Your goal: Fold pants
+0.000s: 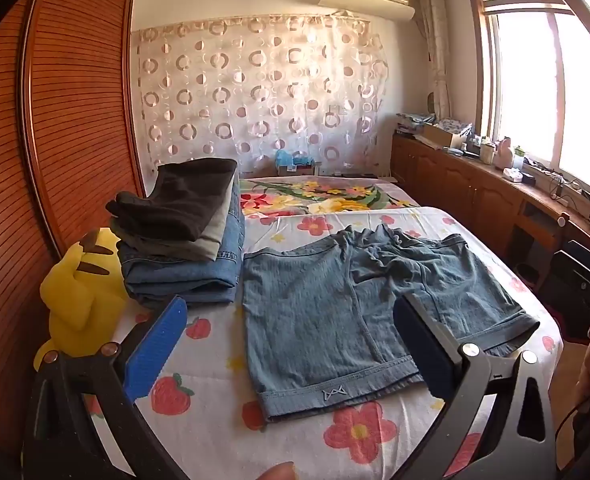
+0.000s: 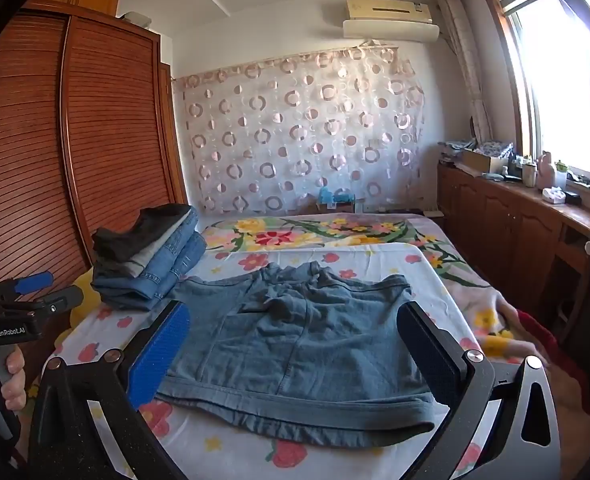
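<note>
Tongs, left (image 1: 291, 344) and right (image 2: 293, 350), are held spread and empty above one pair of denim shorts (image 1: 359, 320) laid flat on the bed (image 1: 199, 420), one folded stack (image 1: 183, 236) beside.

Clothes stack (image 1: 183, 236) left, bed (image 1: 215, 420) front open
</note>
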A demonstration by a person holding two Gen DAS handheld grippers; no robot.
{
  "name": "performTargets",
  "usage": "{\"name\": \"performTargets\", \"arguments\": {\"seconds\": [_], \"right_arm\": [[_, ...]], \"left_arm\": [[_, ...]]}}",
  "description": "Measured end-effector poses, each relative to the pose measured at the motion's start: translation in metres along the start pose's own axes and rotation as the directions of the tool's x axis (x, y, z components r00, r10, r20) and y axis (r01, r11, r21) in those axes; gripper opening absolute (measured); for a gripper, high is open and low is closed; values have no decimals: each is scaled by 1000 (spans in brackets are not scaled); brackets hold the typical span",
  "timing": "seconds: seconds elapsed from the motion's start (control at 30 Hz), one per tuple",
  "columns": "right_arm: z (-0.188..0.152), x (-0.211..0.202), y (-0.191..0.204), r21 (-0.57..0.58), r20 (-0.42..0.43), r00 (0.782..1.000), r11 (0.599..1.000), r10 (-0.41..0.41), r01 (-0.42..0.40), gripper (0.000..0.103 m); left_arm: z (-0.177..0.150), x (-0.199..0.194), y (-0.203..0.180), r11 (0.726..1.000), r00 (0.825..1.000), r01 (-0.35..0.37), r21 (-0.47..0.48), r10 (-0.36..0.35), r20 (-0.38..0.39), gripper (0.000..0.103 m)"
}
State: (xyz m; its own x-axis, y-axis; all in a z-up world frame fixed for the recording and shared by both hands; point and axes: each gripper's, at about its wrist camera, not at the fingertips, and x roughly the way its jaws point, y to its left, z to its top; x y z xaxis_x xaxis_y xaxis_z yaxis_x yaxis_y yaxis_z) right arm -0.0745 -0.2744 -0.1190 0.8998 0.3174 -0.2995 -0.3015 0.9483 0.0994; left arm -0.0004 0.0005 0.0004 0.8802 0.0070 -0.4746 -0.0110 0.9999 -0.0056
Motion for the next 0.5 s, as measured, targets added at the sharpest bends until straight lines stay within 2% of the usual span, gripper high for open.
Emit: {"name": "performTargets", "arguments": {"seconds": [0.5], "right_arm": [[0, -2, 1, 3, 10, 1000, 1000, 4, -4, 103]], "left_arm": [[-4, -2, -8, 1000, 1000, 6, 1, -6, -8, 103]]}}
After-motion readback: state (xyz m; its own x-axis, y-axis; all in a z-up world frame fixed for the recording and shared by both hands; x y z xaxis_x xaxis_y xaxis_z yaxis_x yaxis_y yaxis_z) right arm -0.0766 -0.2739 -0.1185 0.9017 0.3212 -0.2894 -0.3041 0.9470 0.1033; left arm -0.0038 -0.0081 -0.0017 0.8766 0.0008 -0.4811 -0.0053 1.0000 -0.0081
